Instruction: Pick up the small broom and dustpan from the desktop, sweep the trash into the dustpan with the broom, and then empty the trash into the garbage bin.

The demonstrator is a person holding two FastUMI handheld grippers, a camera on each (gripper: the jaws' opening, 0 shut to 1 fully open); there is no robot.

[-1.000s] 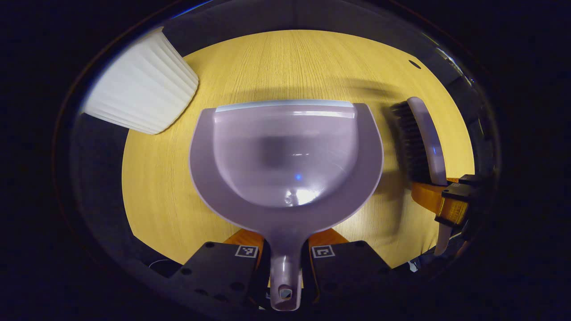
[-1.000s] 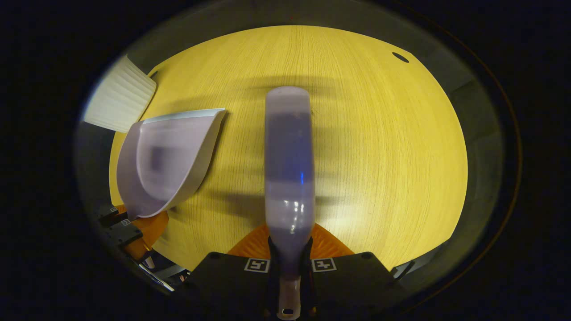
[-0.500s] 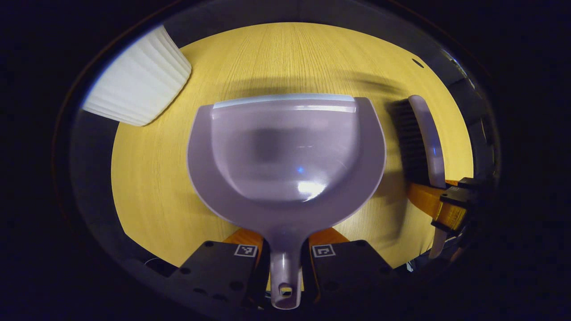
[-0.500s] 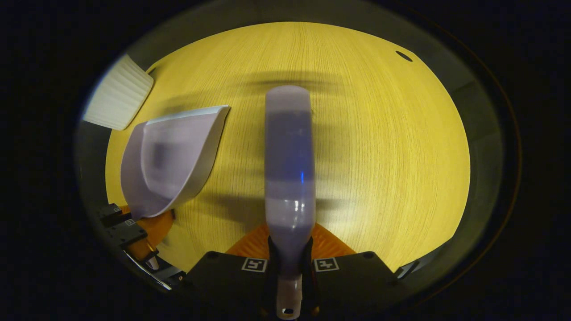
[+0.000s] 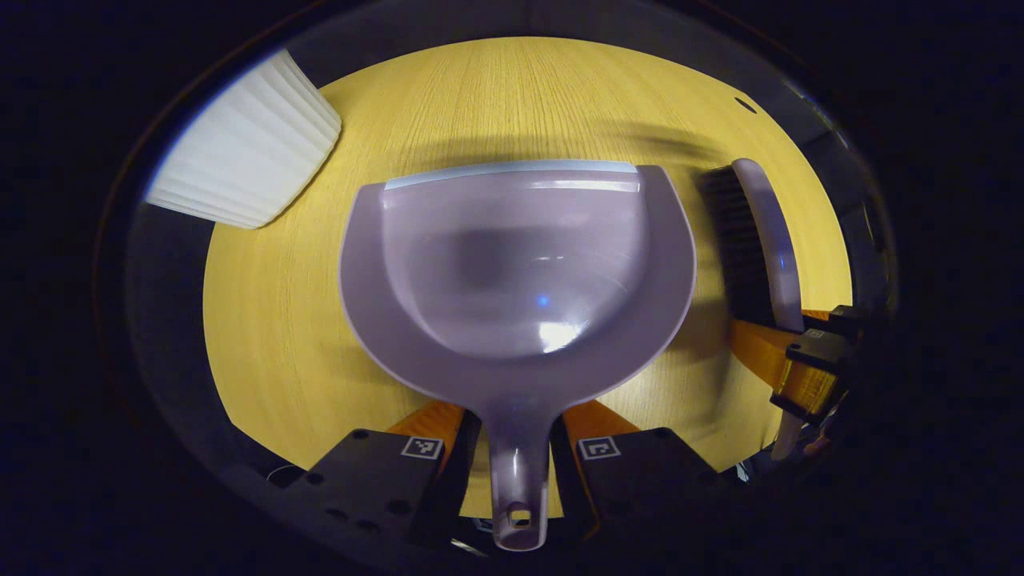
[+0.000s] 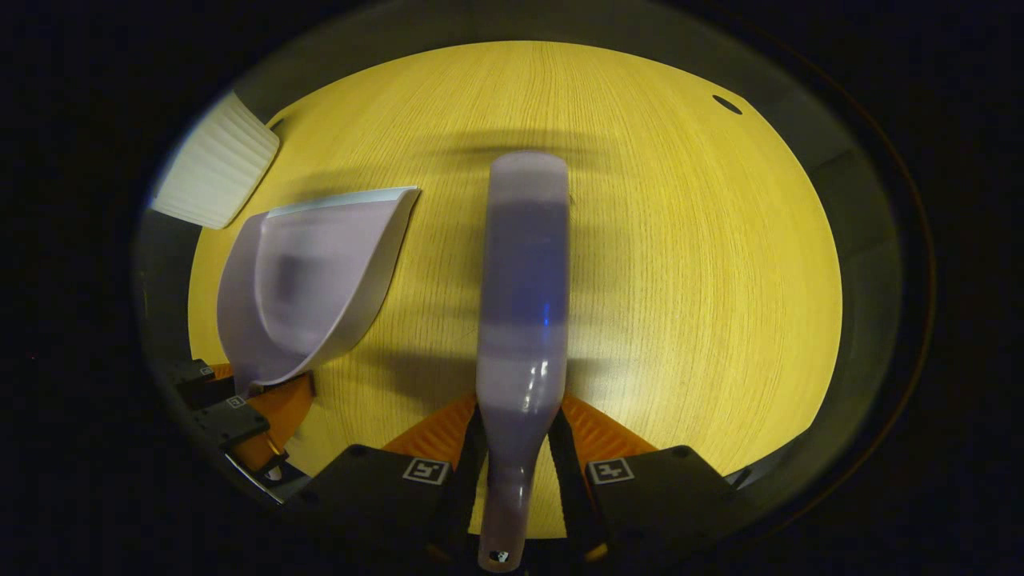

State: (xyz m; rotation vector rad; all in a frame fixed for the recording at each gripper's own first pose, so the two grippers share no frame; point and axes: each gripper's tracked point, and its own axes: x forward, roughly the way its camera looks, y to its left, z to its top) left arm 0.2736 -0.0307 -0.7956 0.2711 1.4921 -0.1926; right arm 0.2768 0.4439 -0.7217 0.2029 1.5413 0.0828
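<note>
Here, dustpan (image 5: 512, 264), broom (image 6: 524, 272), no legible writing

My two views are dim and warm, lit from above, with the wooden table (image 5: 520, 104) glowing yellow and fading dark toward the rim. A bright glare spot sits on the dustpan (image 5: 552, 336), and another on the broom (image 6: 532, 376) I hold. Soft, smeared shadows lie across the table beyond both. The fisheye bends the table's edge and stretches the white bin (image 5: 240, 160), which looks slightly soft.
</note>
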